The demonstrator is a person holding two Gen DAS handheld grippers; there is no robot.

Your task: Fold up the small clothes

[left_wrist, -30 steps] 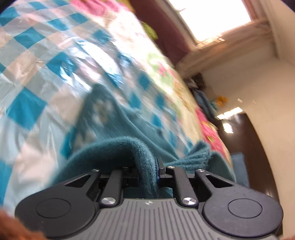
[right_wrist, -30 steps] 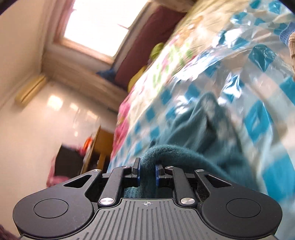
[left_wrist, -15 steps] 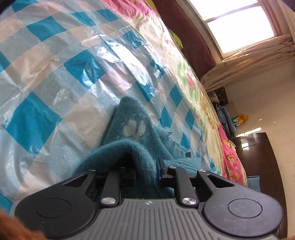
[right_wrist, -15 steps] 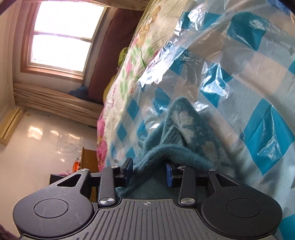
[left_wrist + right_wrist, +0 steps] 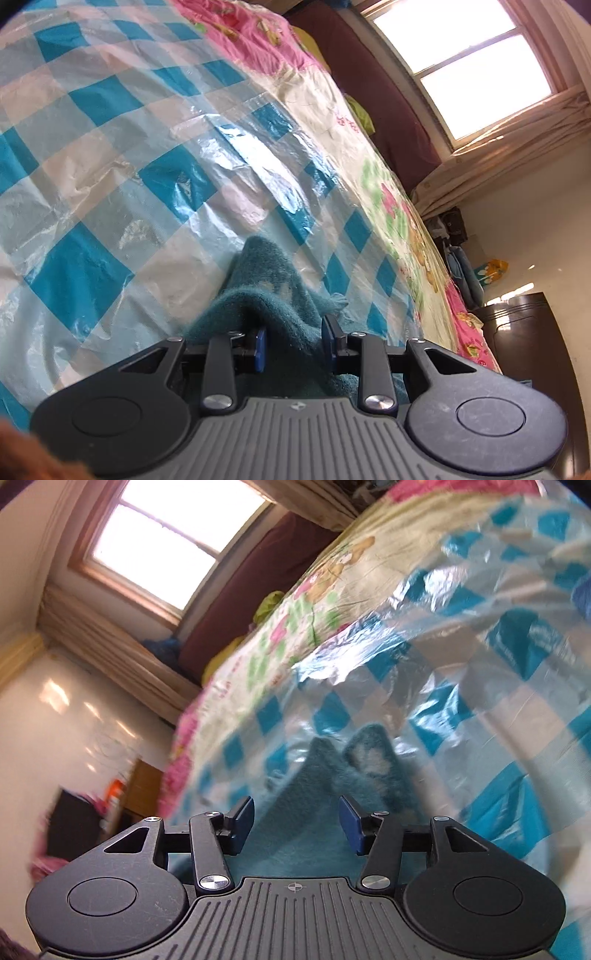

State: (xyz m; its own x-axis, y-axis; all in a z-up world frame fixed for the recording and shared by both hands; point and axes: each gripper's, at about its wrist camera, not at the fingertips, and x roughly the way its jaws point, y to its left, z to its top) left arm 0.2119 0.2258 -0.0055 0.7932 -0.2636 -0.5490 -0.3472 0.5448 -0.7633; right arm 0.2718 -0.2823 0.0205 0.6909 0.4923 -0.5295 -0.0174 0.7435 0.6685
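1. We see our left gripper low over the bed, its blue-padded fingers parted to a middling gap. A ridge of the teal garment runs up between them; it looks loose rather than pinched, with clear space beside the right pad.

2. We see our right gripper with its fingers spread wide. Nothing is caught between them, and the teal garment lies flat on the bed beyond and below the tips.

3. The garment is a small fuzzy knit in dark teal with a pale motif on it. In the left wrist view it sits bunched just past the fingers, rising to a point toward the far side. In the right wrist view it shows two peaked flaps side by side, the right one carrying the pale patch.

4. It rests on a shiny plastic sheet in blue, white and grey checks, crinkled and catching the light. That sheet covers part of a floral bedspread in cream, pink and green.

5. At the far end of the bed we make out a dark maroon headboard under a bright window. A dark wooden cabinet stands to the right in the left wrist view.

6. The right wrist view is somewhat blurred, so finer detail of the knit there is unclear.
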